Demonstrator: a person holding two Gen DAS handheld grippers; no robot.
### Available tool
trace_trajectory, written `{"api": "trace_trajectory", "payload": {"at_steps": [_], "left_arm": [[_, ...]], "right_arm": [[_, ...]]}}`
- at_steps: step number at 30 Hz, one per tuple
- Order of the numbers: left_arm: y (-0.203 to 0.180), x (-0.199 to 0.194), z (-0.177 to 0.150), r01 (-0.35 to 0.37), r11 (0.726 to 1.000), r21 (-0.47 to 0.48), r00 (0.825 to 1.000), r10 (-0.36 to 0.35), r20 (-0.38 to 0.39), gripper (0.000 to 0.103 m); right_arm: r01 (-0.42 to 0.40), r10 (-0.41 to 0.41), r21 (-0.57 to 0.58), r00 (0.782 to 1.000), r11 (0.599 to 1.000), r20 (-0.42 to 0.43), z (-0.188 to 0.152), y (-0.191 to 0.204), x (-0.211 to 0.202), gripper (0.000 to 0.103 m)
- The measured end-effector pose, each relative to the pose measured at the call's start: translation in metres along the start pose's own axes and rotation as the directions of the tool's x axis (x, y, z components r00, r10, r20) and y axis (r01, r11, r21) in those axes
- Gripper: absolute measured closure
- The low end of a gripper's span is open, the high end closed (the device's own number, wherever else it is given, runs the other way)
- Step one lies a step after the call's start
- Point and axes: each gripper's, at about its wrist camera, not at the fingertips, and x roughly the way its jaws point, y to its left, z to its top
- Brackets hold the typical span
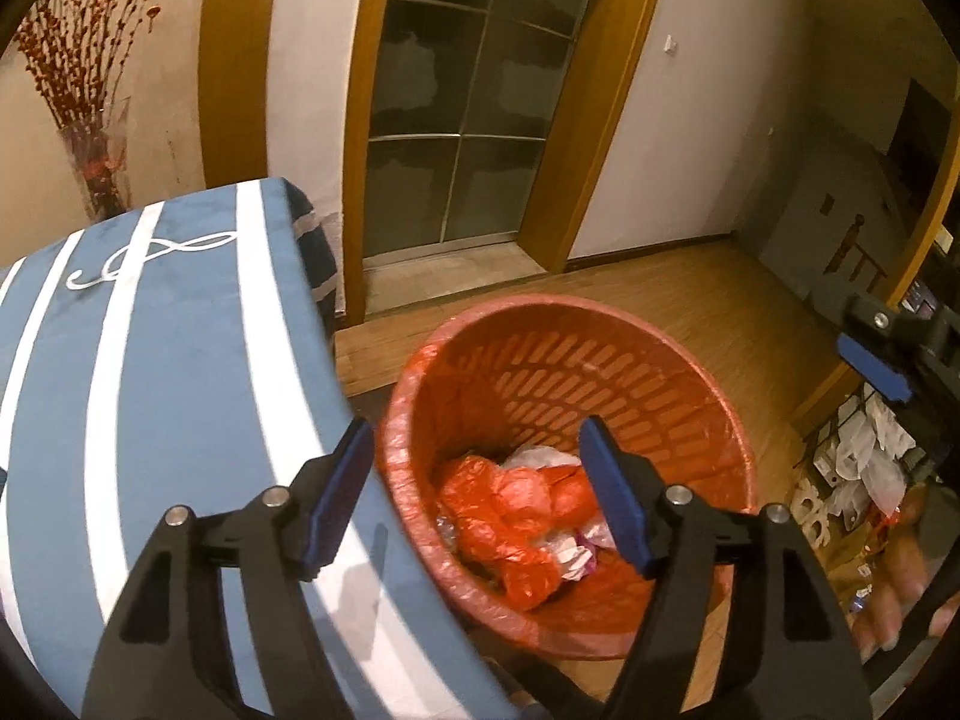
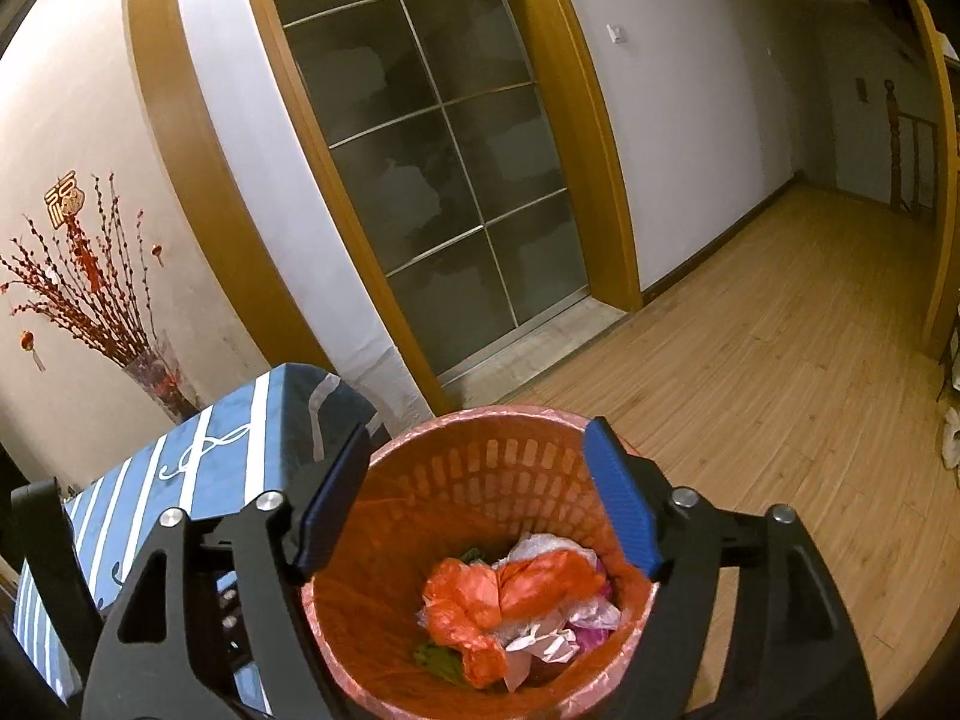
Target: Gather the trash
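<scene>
Right wrist view shows your right gripper [image 2: 480, 498] and left gripper [image 1: 477, 492] both spread and empty over the red bin [image 2: 480, 420] holding the trash [image 2: 510, 606], so next gather its liner rim.

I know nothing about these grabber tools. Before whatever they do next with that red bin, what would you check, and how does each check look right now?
1. Left gripper open, holding nothing: ok.
2. Right gripper open, holding nothing: ok.
3. Bin upright on the floor: ok.
4. Bin has room above the crumpled red bag: ok.
5. Liner folded over the rim: ok on the visible part.
6. More trash left to collect: cannot tell.
</scene>
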Motion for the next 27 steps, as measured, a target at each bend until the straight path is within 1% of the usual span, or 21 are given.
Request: {"api": "trace_trajectory", "payload": {"at_steps": [3, 6, 8, 10, 11, 13, 15, 16, 18, 21, 23, 25, 27], "left_arm": [[0.007, -0.015, -0.002, -0.019, 1.0, -0.005, 1.0, 0.019, 0.022, 0.03], [0.016, -0.039, -0.004, -0.048, 0.999, 0.003, 0.997, 0.047, 0.066, 0.026], [0.023, -0.062, -0.007, -0.07, 0.998, 0.006, 0.992, 0.069, 0.108, 0.022], [0.028, -0.085, -0.012, -0.093, 0.996, 0.012, 0.984, 0.09, 0.152, 0.015], [0.031, -0.098, -0.015, -0.11, 0.994, 0.013, 0.979, 0.106, 0.177, 0.014], [0.037, -0.125, -0.023, -0.138, 0.99, 0.01, 0.965, 0.132, 0.226, 0.007], [0.041, -0.146, -0.032, -0.167, 0.986, 0.007, 0.952, 0.16, 0.261, 0.005], [0.044, -0.159, -0.039, -0.19, 0.982, 0.005, 0.943, 0.181, 0.281, 0.005], [0.047, -0.177, -0.049, -0.218, 0.976, 0.003, 0.931, 0.207, 0.302, 0.005], [0.051, -0.203, -0.069, -0.266, 0.964, -0.012, 0.912, 0.256, 0.322, 0.004], [0.054, -0.217, -0.082, -0.296, 0.955, -0.032, 0.899, 0.29, 0.329, 0.004], [0.056, -0.232, -0.096, -0.323, 0.945, -0.055, 0.883, 0.322, 0.342, 0.004], [0.056, -0.242, -0.108, -0.343, 0.936, -0.074, 0.87, 0.347, 0.35, 0.004]], "right_arm": [[0.006, -0.005, -0.033, 1.0, 0.999, 0.016, -0.002, 0.007, -0.011, 0.022], [0.015, -0.012, -0.072, 0.999, 0.997, 0.041, -0.006, 0.014, -0.029, 0.015], [0.028, -0.022, -0.098, 0.998, 0.995, 0.063, -0.009, 0.024, -0.043, 0.011], [0.051, -0.039, -0.127, 0.995, 0.991, 0.089, -0.015, 0.031, -0.058, 0.007], [0.062, -0.048, -0.141, 0.994, 0.988, 0.101, -0.018, 0.033, -0.064, 0.006], [0.095, -0.073, -0.174, 0.989, 0.98, 0.129, -0.028, 0.041, -0.08, 0.004], [0.126, -0.096, -0.196, 0.983, 0.972, 0.156, -0.038, 0.047, -0.093, 0.003], [0.138, -0.105, -0.203, 0.98, 0.969, 0.168, -0.043, 0.049, -0.099, 0.003], [0.159, -0.117, -0.217, 0.974, 0.963, 0.195, -0.055, 0.055, -0.115, 0.003], [0.154, -0.107, -0.226, 0.973, 0.962, 0.206, -0.069, 0.06, -0.133, 0.003], [0.17, -0.12, -0.22, 0.967, 0.961, 0.224, -0.079, 0.063, -0.147, 0.003], [0.152, -0.097, -0.235, 0.968, 0.96, 0.23, -0.09, 0.067, -0.158, 0.003], [0.155, -0.094, -0.254, 0.968, 0.955, 0.235, -0.099, 0.072, -0.164, 0.003]]}}
